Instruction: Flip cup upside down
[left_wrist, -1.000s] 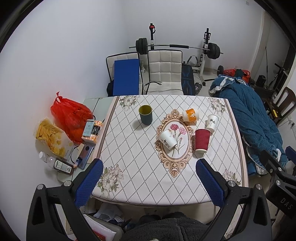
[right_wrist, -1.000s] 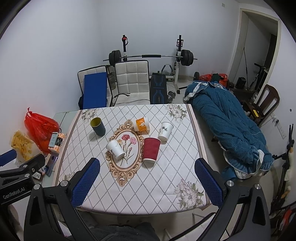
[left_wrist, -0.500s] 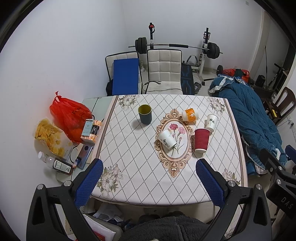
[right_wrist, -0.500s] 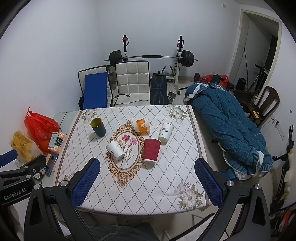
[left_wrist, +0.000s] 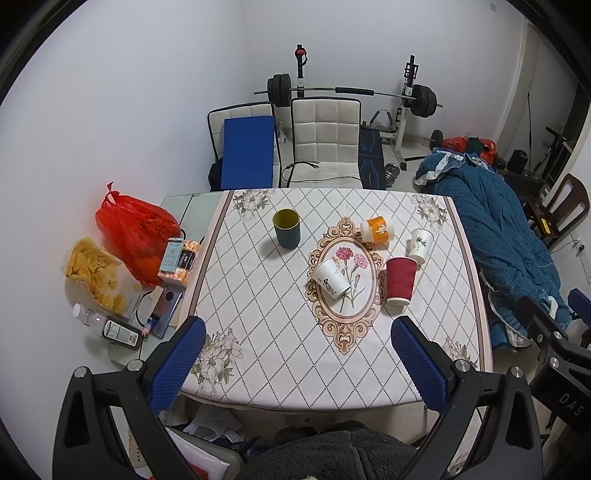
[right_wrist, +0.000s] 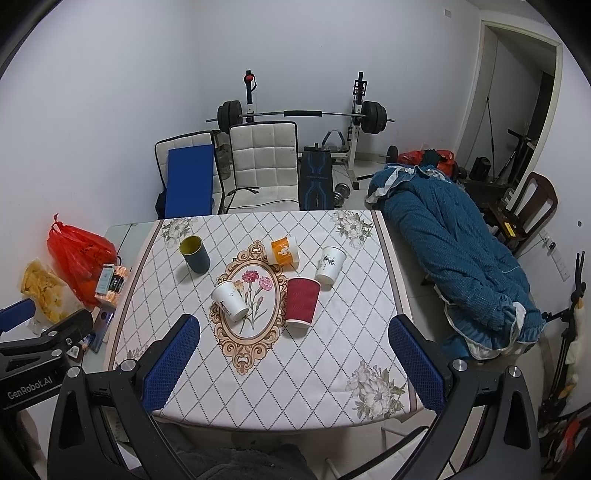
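Dark cup (left_wrist: 286, 228) stands upright, empty, on the table (left_wrist: 258, 295); both grippers (left_wrist: 295, 343) (right_wrist: 293, 334) gape, holding nothing.

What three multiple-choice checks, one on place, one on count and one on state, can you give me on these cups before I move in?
1. Where does the white lettered cup lie?
A. on the oval flower medallion
B. on the floor
C. on a chair seat

2. How many cups are on the table?
A. three
B. five
C. seven

3. How does the dark green cup stand?
A. on its side
B. upside down
C. upright, mouth up

Answers:
1 A: it rests on its side on the medallion's left part.
2 B: the cups are the dark green one, the orange cup, the white lettered one, the white leaf-print cup and the red cup.
3 C: its yellowish inside shows from above.
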